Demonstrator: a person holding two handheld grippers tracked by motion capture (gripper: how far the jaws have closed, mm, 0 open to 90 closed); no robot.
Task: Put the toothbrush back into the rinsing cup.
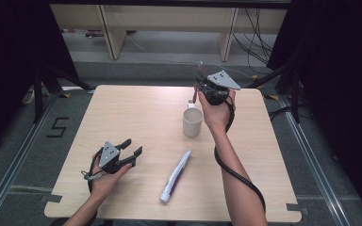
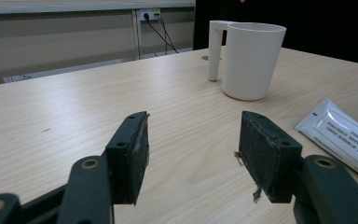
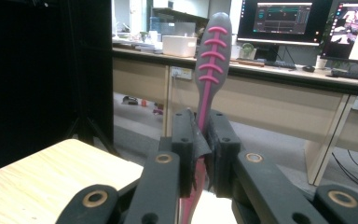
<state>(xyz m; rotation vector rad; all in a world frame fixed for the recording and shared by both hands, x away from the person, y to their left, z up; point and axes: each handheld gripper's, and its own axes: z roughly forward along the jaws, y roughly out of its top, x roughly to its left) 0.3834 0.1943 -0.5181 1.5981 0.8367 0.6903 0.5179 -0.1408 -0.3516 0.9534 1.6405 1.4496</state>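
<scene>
Right gripper view puts my right gripper [image 3: 204,154] clenched on the toothbrush [image 3: 210,60]: a light, stiff plastic handle with grippy pink ribs, held mid-shaft above the smooth white cup [image 1: 192,121]. My left gripper [image 1: 131,149] hovers released over the counter [image 1: 122,113], near the soft toothpaste tube [image 1: 174,177].

Right tongs [image 1: 199,86] grip a toothbrush [image 1: 197,84] above the cup [image 1: 192,122]; left tongs [image 1: 132,148] gape.

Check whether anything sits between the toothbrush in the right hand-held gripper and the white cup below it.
Nothing visible does. The right hand-held gripper holds the grey-and-pink plastic toothbrush upright above the far side of the white handled cup, whose mouth is open. The white-and-purple toothpaste tube lies nearer the person, off that path.
</scene>
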